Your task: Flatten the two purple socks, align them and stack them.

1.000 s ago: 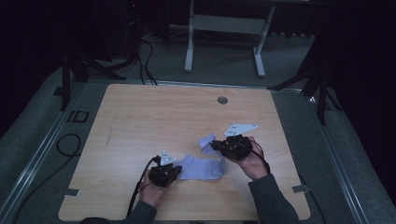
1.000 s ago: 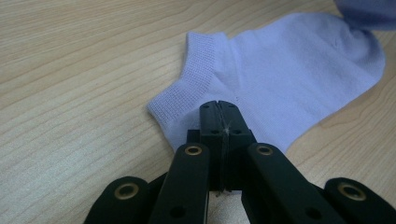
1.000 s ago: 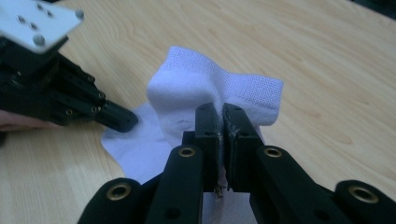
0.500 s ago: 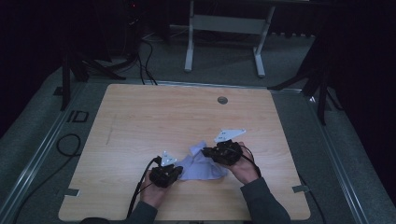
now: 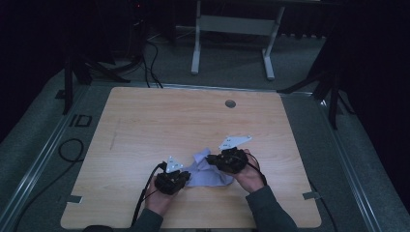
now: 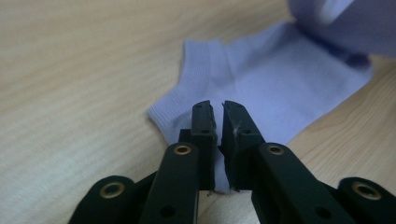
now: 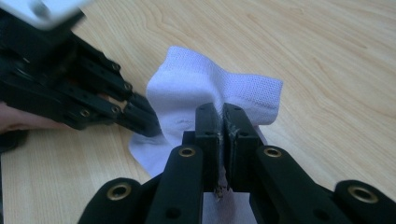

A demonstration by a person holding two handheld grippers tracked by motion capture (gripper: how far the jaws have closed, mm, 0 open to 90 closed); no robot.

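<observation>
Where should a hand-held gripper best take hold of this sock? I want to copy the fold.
Grip the sock at an edge, coming in low along the table. It lies thin and flat, so only the hems give the jaws something to close over. The left hand-held gripper pinches the near edge; the right hand-held gripper holds the raised ribbed end.

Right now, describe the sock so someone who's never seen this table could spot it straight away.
On the wooden table, look at the near edge, between the person's two hands. The sock lies there, pinched by the left gripper and the right gripper. It's the one soft, pale lavender thing, ribbed at the cuff, among black tools.
</observation>
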